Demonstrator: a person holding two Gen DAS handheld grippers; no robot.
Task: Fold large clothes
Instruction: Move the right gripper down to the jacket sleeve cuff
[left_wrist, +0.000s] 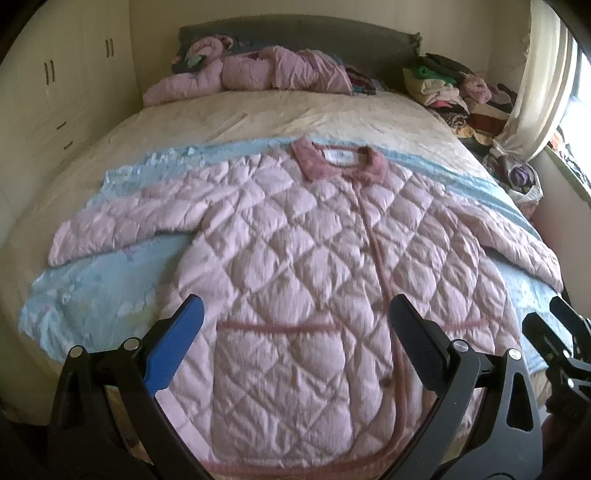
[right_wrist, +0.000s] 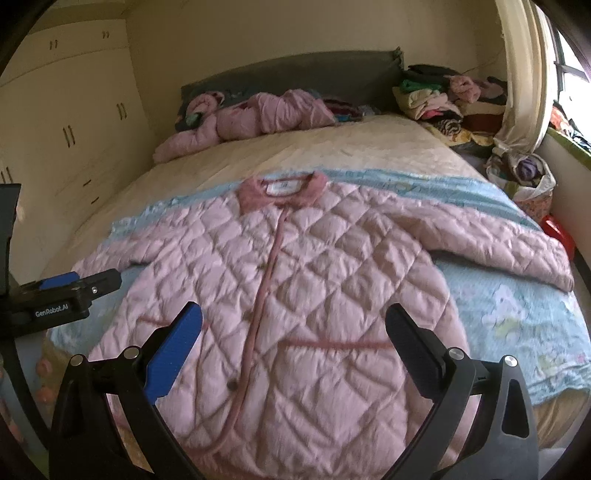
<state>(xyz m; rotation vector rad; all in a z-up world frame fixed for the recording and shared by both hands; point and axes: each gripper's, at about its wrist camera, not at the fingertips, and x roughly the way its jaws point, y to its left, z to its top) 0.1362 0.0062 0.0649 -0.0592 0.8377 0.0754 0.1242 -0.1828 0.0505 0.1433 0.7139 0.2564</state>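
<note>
A pink quilted jacket (left_wrist: 295, 258) (right_wrist: 295, 280) lies flat and face up on the bed, collar (left_wrist: 340, 162) at the far end, both sleeves spread sideways. It rests on a light blue blanket (left_wrist: 96, 280) (right_wrist: 517, 306). My left gripper (left_wrist: 297, 314) hovers open above the jacket's lower half, over the left pocket, holding nothing. My right gripper (right_wrist: 295, 321) also stands open above the lower front, fingers apart on either side of the button placket. The left gripper (right_wrist: 79, 286) shows at the left edge of the right wrist view; the right gripper (left_wrist: 554, 332) shows at the right edge of the left wrist view.
A cream bedspread (left_wrist: 280, 114) covers the far half of the bed. Another pink jacket (left_wrist: 258, 72) lies crumpled by the grey headboard (left_wrist: 295, 35). Piled clothes (left_wrist: 454, 85) sit at the far right, a curtain (left_wrist: 535, 92) and a bag (right_wrist: 524, 177) beside them. Wardrobes (left_wrist: 55, 92) line the left wall.
</note>
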